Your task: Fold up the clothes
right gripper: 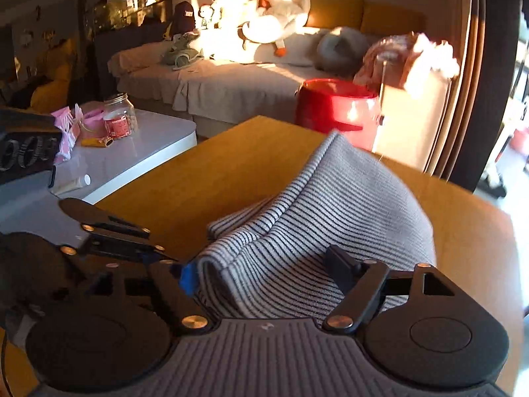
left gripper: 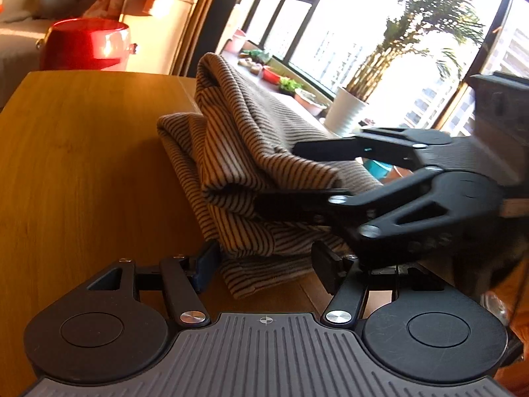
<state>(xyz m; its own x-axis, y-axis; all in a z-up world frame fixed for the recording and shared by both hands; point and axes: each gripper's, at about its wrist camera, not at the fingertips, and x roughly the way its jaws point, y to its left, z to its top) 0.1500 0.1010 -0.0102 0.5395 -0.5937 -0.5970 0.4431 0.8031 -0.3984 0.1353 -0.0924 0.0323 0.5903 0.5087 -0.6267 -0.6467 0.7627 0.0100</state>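
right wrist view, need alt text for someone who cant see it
A grey cloth with thin dark stripes, loosely folded, lies on an orange-brown wooden table between the open black fingers of the right gripper. Behind are a red round bin and a daybed with plush toys.

Warm, low sunlight is pouring in through the big window (left gripper: pixel 380 33) at the far right of the left wrist view, blowing the panes out to white glare and leaving the potted plant (left gripper: pixel 350 109) half silhouetted. That light is tinting the wooden table (left gripper: pixel 82 165) orange, glinting off the red bucket (right gripper: pixel 334 106), and washing out the plush toy (right gripper: pixel 281 26) on the far sofa, while the room's far left is sitting in dim shadow. Both fisheye pictures are bending straight lines near the edges, and the striped garment (right gripper: pixel 330 205) is looking softly blurred along its upper fold.
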